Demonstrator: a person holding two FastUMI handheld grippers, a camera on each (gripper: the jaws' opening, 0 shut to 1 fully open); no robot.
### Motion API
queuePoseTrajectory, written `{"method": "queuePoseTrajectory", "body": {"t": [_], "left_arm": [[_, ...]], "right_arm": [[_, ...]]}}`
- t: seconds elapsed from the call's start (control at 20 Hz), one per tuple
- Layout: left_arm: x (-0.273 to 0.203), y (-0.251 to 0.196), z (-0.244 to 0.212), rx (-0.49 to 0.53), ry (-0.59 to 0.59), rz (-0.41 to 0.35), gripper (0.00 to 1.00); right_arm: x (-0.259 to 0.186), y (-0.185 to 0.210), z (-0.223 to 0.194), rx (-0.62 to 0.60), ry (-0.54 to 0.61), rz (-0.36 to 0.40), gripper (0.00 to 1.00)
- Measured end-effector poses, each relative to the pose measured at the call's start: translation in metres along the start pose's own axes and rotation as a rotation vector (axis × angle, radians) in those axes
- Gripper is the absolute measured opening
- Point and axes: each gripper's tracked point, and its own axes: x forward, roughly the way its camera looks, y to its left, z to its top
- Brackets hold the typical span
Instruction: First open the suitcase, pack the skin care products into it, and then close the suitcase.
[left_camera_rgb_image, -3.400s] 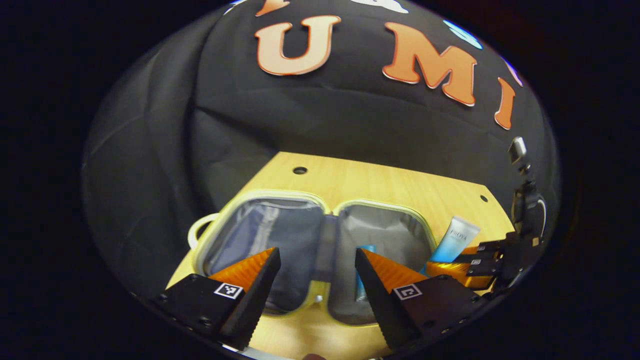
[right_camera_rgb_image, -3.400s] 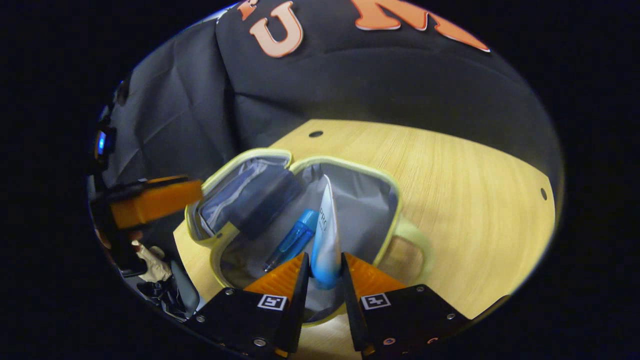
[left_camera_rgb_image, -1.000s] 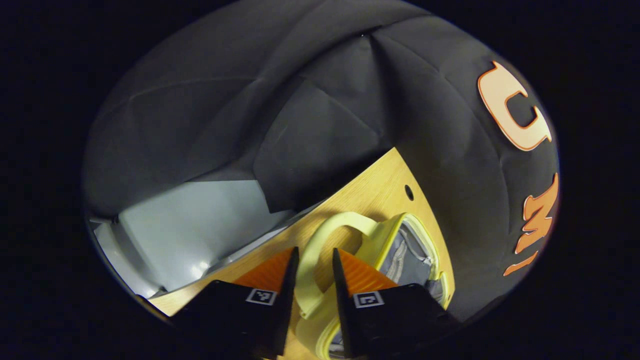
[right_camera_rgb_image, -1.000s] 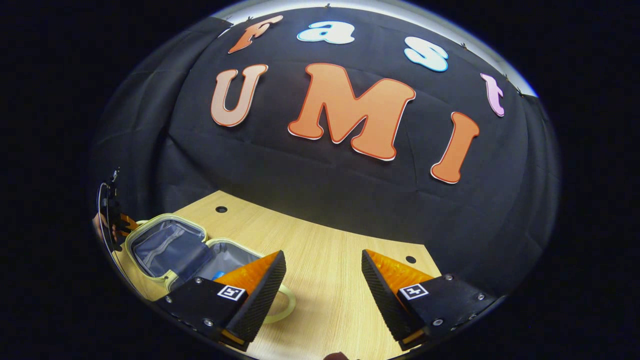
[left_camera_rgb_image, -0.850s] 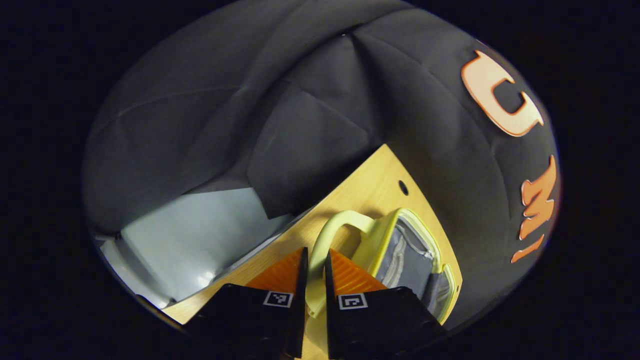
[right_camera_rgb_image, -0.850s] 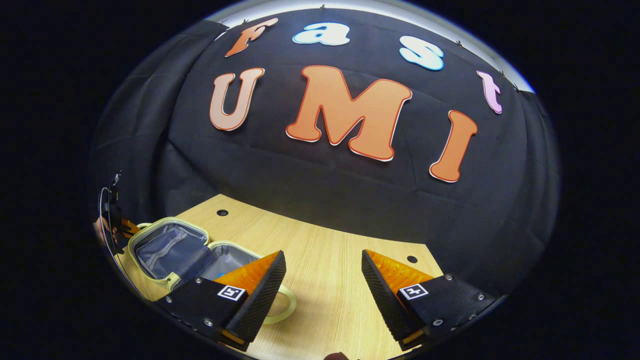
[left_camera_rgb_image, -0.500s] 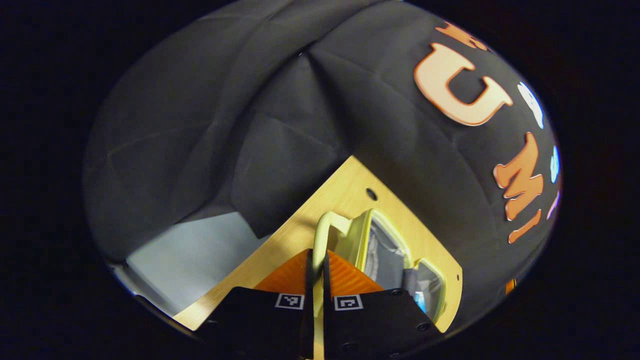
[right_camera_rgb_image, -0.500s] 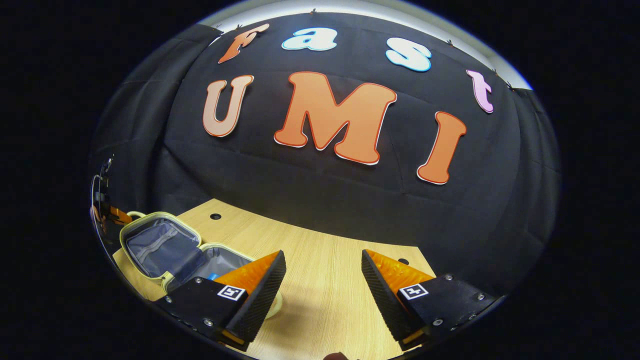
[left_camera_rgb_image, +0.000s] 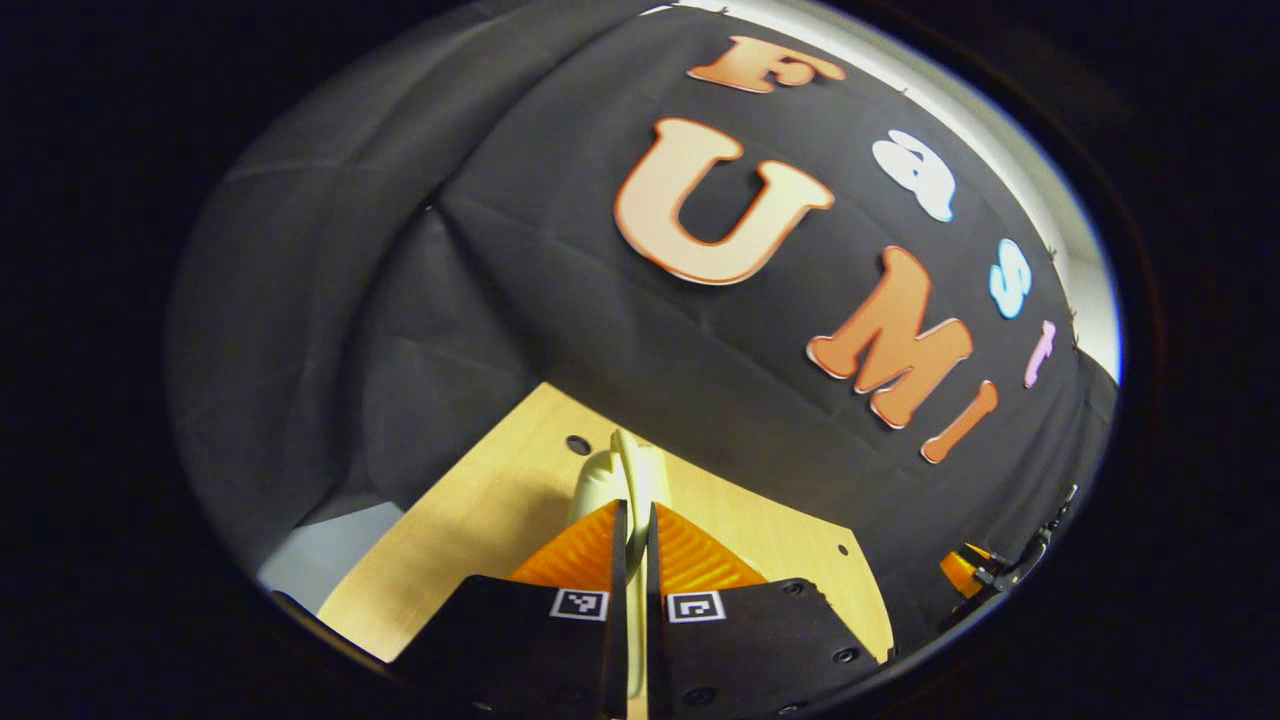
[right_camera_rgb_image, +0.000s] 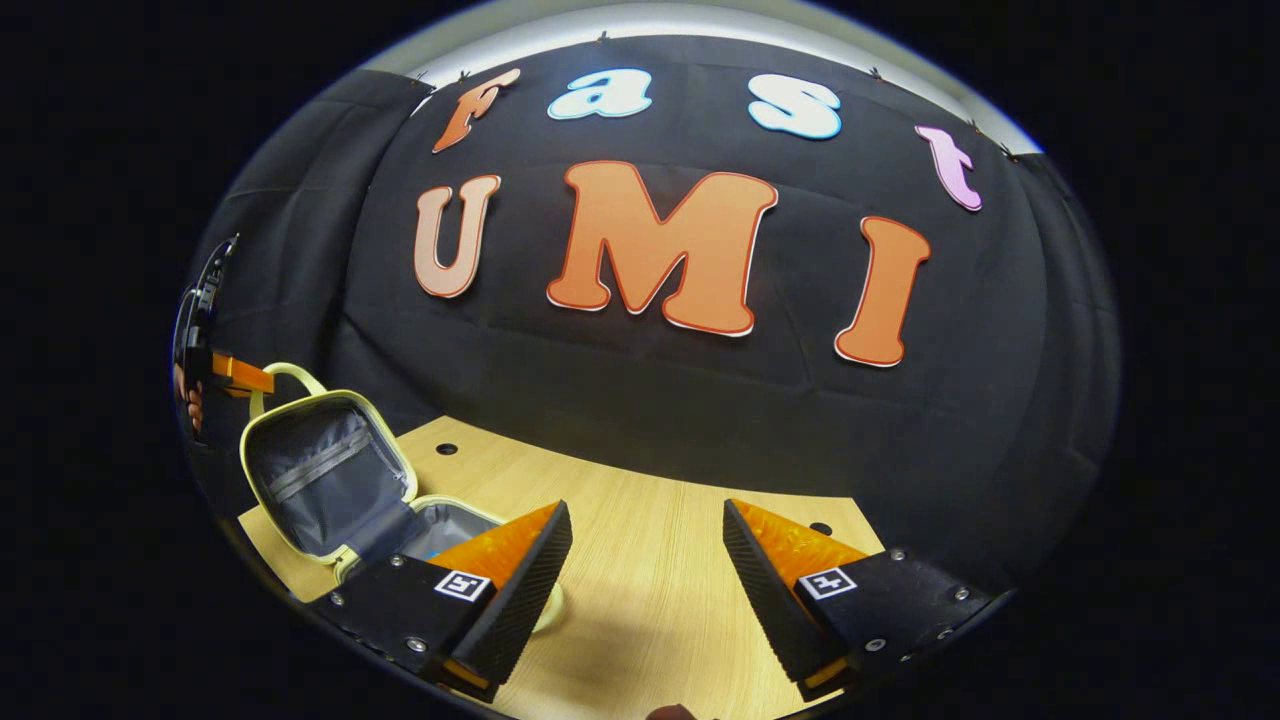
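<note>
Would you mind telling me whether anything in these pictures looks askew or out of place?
Nothing is spilled or damaged. The suitcase has one half tilted up off the table, because the left gripper is shut on its handle. The right gripper is open.

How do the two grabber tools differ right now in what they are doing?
The left gripper has its fingers pressed together on the suitcase's handle; the right gripper stands wide open with nothing between its fingers. The left gripper holds the lid tilted up off the table, while the right gripper hovers over bare tabletop beside the suitcase. Both are two-finger tools of the same build, with ridged inner faces.
</note>
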Motion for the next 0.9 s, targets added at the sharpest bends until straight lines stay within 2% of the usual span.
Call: {"method": "queuePoseTrajectory", "body": {"t": [0.25, 0.5, 0.9], "left_arm": [[0.004, -0.097, -0.018, 0.093, 0.014, -0.100, 0.07], [0.027, -0.176, -0.064, 0.180, 0.061, -0.173, 0.07], [0.068, -0.257, -0.171, 0.107, 0.237, -0.263, 0.08]], "right_arm": [[-0.005, -0.028, 0.006, 0.020, -0.047, -0.013, 0.96], [-0.013, -0.057, 0.002, 0.026, -0.067, -0.029, 0.96], [-0.022, -0.094, -0.029, 0.070, -0.017, -0.051, 0.96]]}}
